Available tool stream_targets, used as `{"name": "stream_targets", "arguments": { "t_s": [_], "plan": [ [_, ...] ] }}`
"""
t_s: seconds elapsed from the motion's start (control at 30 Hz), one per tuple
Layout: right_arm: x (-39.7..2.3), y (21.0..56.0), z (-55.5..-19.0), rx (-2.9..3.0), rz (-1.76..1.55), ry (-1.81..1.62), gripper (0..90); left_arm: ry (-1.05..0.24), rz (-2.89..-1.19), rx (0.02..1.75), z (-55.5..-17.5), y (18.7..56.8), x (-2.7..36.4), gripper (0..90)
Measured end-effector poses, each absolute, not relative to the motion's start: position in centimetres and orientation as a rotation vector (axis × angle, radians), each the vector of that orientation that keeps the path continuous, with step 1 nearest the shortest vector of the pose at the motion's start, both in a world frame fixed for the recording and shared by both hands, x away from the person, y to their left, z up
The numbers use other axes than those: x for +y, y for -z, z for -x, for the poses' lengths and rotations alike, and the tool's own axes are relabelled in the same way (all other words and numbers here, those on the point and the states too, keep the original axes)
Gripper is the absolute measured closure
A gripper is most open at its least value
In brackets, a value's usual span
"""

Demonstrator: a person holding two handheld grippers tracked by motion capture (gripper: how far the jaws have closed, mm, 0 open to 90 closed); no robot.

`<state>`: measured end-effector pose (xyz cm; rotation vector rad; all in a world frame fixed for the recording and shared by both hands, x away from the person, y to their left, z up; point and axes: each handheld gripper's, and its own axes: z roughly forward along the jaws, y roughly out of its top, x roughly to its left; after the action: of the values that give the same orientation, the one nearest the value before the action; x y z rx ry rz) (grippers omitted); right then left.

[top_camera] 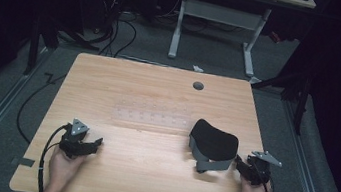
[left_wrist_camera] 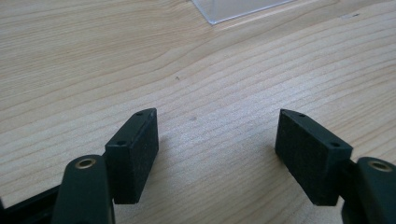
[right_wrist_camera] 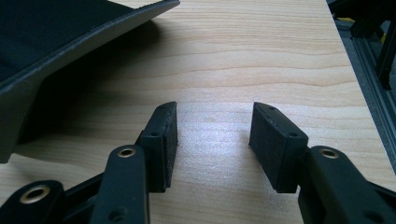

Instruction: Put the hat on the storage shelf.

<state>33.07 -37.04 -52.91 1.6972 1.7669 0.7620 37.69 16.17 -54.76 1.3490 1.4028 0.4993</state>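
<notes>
Both jaws gape empty over the table; right gripper view catches the black visor.

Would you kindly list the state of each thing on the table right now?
Left gripper: open, nothing between its jaws, resting on the table.
Right gripper: open, empty, beside the cap.
Cap: lying free on the table, ungripped.
Clear plastic sheet: flat on the table, untouched.

One wooden table carries one black-and-grey cap-like thing and one clear plastic sheet, and it has one round cable hole. Two hand-held grippers rest at its near edge, the left gripper and the right gripper, each with two black jaws. Behind stands one white-legged desk.
</notes>
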Motion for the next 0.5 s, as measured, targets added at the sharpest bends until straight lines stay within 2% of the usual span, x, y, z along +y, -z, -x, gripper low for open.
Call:
{"name": "stream_targets", "arguments": {
  "t_s": [0.5],
  "plan": [
    [-37.4,51.7,-31.6,1.774,-1.689,-0.844,51.8,-0.502,-1.346,1.407,-37.7,54.8,16.2,30.5]
  ]
}}
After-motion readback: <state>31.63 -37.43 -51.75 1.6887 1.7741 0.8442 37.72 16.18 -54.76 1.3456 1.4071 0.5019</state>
